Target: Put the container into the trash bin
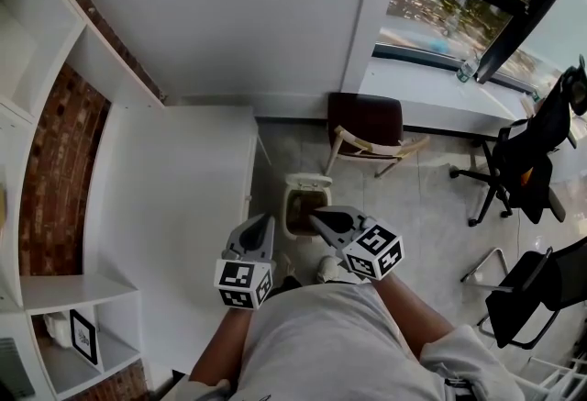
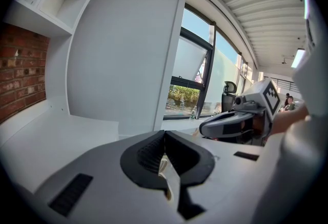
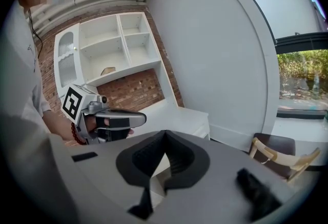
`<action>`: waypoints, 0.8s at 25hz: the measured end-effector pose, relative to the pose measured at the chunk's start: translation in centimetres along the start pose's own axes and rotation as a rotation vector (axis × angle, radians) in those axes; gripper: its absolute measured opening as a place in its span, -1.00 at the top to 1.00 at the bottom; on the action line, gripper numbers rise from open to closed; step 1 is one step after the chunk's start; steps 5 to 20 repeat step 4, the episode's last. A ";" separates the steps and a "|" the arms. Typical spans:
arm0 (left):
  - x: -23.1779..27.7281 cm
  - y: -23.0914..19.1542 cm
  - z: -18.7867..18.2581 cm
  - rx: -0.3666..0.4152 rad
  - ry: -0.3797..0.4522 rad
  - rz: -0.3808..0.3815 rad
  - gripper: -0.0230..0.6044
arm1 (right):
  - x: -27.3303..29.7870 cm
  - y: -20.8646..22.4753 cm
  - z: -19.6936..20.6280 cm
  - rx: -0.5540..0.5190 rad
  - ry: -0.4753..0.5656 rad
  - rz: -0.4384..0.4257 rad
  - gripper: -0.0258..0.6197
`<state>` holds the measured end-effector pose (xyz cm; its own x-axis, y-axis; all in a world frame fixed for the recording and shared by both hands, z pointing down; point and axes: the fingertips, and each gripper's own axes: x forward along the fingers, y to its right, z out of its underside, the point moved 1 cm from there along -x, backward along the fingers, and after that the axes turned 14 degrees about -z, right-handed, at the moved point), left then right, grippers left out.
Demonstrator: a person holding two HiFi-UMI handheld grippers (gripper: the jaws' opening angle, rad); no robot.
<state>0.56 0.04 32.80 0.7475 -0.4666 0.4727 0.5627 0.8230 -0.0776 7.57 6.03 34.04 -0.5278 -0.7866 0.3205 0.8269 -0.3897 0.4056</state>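
Both my left gripper [image 1: 265, 223] and right gripper [image 1: 318, 219] hang closed and empty over the trash bin [image 1: 307, 180], so I judge the container already dropped in.

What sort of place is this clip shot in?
Probably an office or study room: a white desk, wall shelves, and black office chairs by a big window.

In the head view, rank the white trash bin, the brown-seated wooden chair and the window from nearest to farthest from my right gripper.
1. White trash bin, directly ahead of the right gripper.
2. Dark brown-seated wooden chair, behind the bin.
3. Window, upper right, beyond the chair.
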 end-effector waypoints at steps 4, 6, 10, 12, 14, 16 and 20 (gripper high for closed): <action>-0.1 0.2 0.1 0.004 0.006 0.005 0.88 | -0.1 -0.1 0.3 -0.003 0.001 0.006 0.83; -0.1 0.2 0.1 0.004 0.006 0.005 0.88 | -0.1 -0.1 0.3 -0.003 0.001 0.006 0.83; -0.1 0.2 0.1 0.004 0.006 0.005 0.88 | -0.1 -0.1 0.3 -0.003 0.001 0.006 0.83; -0.1 0.2 0.1 0.004 0.006 0.005 0.88 | -0.1 -0.1 0.3 -0.003 0.001 0.006 0.83; -0.1 0.2 0.1 0.004 0.006 0.005 0.88 | -0.1 -0.1 0.3 -0.003 0.001 0.006 0.83; -0.1 0.2 0.1 0.004 0.006 0.005 0.88 | -0.1 -0.1 0.3 -0.003 0.001 0.006 0.83; -0.1 0.2 0.1 0.004 0.006 0.005 0.88 | -0.1 -0.1 0.3 -0.003 0.001 0.006 0.83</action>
